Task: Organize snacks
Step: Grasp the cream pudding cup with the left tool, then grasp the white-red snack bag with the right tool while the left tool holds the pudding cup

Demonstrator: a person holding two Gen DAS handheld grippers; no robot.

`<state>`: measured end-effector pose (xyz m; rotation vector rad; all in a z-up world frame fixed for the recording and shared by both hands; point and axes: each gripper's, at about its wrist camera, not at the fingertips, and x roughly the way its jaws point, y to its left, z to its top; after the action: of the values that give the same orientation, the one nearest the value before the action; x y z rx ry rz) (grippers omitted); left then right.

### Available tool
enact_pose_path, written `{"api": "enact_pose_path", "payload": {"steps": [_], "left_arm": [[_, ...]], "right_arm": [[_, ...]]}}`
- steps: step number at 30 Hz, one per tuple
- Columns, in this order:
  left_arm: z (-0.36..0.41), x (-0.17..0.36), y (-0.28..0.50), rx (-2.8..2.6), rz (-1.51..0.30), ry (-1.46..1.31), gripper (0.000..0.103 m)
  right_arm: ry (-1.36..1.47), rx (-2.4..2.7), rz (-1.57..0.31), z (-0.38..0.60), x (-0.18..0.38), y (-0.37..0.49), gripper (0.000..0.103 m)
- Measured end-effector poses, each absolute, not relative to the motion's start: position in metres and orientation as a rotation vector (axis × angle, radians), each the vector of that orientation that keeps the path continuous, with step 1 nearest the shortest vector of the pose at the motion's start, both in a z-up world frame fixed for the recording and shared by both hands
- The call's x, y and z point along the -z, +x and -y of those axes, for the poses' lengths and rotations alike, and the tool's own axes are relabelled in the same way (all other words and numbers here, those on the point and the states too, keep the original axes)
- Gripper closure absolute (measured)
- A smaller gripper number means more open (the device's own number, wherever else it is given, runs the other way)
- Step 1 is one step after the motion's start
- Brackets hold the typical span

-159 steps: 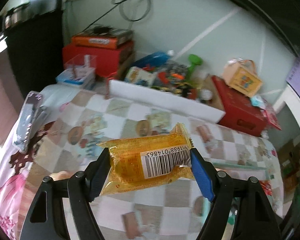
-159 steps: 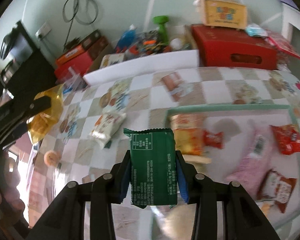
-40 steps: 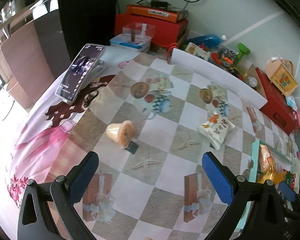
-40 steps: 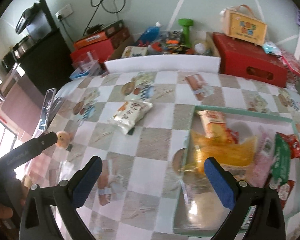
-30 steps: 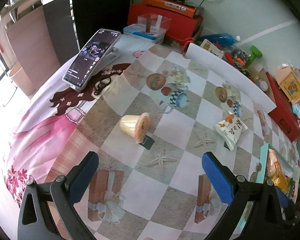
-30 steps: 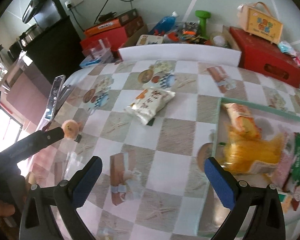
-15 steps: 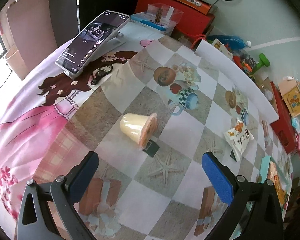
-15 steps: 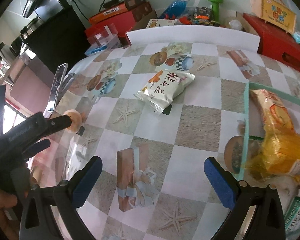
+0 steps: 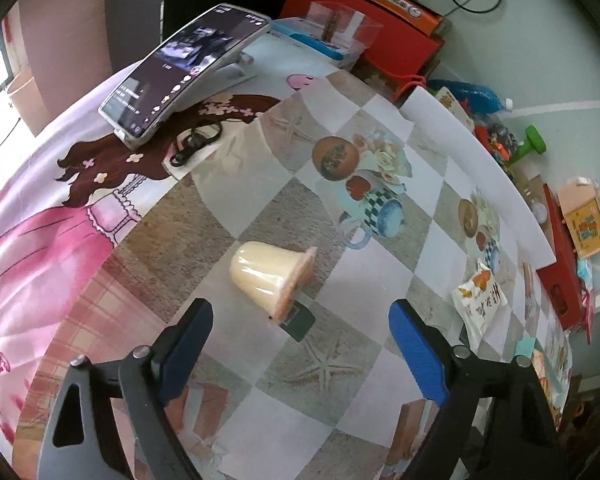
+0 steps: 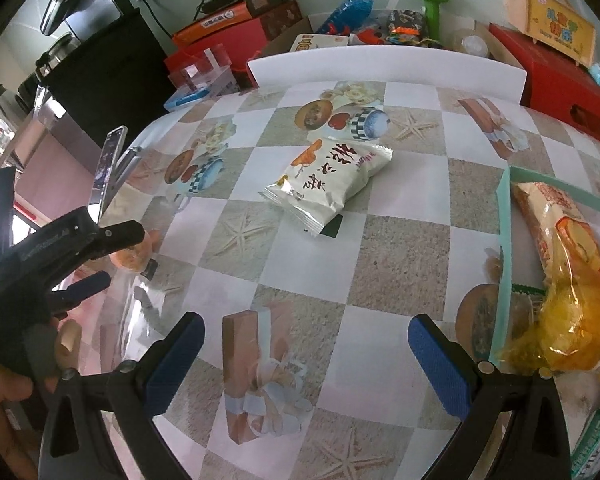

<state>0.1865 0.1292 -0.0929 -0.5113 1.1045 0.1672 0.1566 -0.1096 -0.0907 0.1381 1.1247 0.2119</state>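
Presently the left gripper [image 9: 300, 328], jaws just narrowed yet apart and empty, hangs over the pale yellow plastic jelly cup [image 9: 270, 276] lying on its side, evidently lined up for a grasp. Beyond the wide, empty right gripper [image 10: 306, 344], the white crinkled snack packet [image 10: 332, 182] waits mid-table, left of the mint-green tray [image 10: 502, 240] already holding collected snacks.
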Motion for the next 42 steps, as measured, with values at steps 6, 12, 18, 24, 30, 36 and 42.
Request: {"api": "enact_pose_path", "payload": {"steps": [6,12,18,24,30,36,42], "left_arm": [[-0.14,0.102,0.185,-0.176,-1.117,-0.592,0.028],[-0.147,0.101,0.186,-0.186,-1.092,-0.617,0.029],[-0.147,0.103,0.192,-0.2,-1.093,-0.588,0.041],[-0.149,0.105,0.196,-0.208,-1.1,-0.562,0.057],[-0.152,0.107,0.2,-0.196,-1.095,-0.571,0.058],[-0.152,0.108,0.205,-0.186,-1.09,-0.561,0.058],[-0.147,0.107,0.212,-0.169,-1.08,-0.528,0.058]], "right_arm": [[0.122,-0.205,-1.128,0.108,0.093,0.157,0.0],[0.111,-0.199,-1.132,0.108,0.095,0.158,0.0],[0.136,-0.202,-1.136,0.111,0.097,0.165,0.0],[0.151,-0.207,-1.125,0.111,0.096,0.177,0.0],[0.163,-0.197,-1.113,0.109,0.095,0.189,0.0],[0.199,-0.16,-1.138,0.107,0.107,0.205,0.0],[0.188,-0.077,-1.141,0.102,0.113,0.231,0.001]]}}
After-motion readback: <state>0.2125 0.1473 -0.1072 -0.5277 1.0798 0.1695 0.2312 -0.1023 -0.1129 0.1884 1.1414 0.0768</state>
